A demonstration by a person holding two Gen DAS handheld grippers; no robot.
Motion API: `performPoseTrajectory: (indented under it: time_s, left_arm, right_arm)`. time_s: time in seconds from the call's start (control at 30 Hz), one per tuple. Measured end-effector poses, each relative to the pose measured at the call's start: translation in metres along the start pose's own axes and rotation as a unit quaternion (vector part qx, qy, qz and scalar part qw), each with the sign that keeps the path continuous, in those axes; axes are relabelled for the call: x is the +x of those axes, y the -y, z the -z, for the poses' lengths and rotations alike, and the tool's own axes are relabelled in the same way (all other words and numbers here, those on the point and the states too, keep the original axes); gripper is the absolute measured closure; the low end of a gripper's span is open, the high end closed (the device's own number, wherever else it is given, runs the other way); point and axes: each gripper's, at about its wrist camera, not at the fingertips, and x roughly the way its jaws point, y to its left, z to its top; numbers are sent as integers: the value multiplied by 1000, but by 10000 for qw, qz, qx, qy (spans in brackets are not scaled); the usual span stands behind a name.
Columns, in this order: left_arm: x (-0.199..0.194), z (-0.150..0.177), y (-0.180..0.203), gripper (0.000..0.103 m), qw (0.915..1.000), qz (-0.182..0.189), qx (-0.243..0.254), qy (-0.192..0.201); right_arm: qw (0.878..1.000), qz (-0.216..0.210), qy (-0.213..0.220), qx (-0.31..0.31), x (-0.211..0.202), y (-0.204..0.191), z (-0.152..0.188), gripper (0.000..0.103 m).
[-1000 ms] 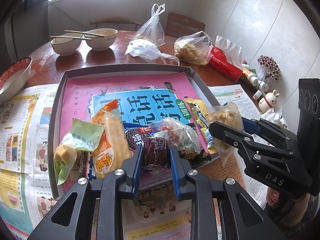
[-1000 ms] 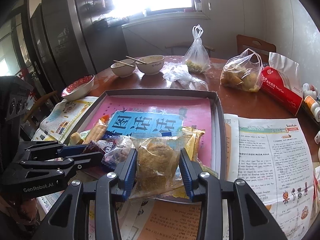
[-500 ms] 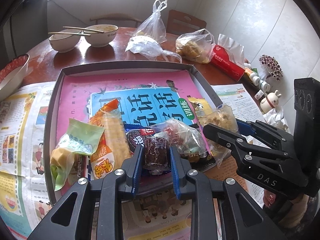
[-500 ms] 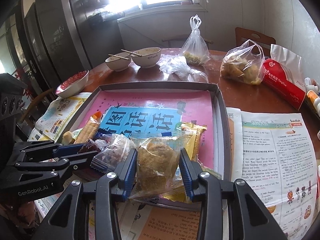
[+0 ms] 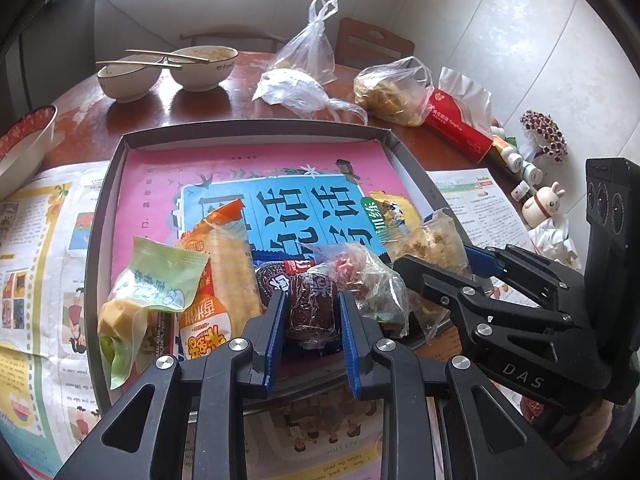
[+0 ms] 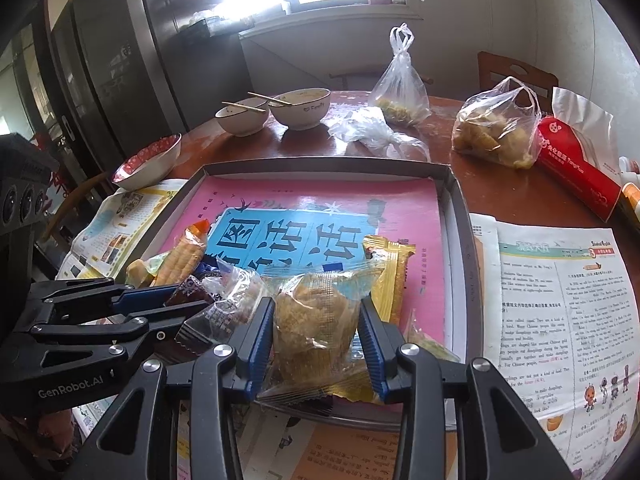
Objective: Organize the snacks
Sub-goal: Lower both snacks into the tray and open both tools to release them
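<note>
A grey tray [image 5: 256, 128] lined with a pink and blue book cover holds a heap of snack packets at its near edge. My left gripper [image 5: 312, 300] is shut on a dark brown wrapped snack [image 5: 312, 308], just above that heap. Beside it lie a green packet [image 5: 160, 276], an orange corn-stick packet [image 5: 224, 264] and a clear packet of reddish bits [image 5: 360, 276]. My right gripper [image 6: 316, 308] is shut on a clear packet of golden crumbly snack [image 6: 316, 328], over a yellow packet [image 6: 390, 276]. The left gripper [image 6: 168, 300] shows at the left of the right wrist view.
Newspaper sheets [image 6: 560, 300] lie under and around the tray. Behind it on the brown table stand two bowls with chopsticks [image 5: 200, 68], plastic bags [image 5: 392, 88], a red tissue pack [image 5: 460, 128] and small bottles [image 5: 520, 164]. A red-patterned bowl [image 6: 148, 160] sits at the left.
</note>
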Motion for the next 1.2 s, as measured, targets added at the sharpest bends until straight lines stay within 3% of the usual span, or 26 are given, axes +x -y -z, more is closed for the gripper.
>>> performPoseTrajectory:
  time_s: [1.2]
  left_arm:
    - [4, -2, -3, 76, 10000, -79, 46, 0]
  right_arm:
    - [9999, 124, 51, 33, -7, 4, 0, 61]
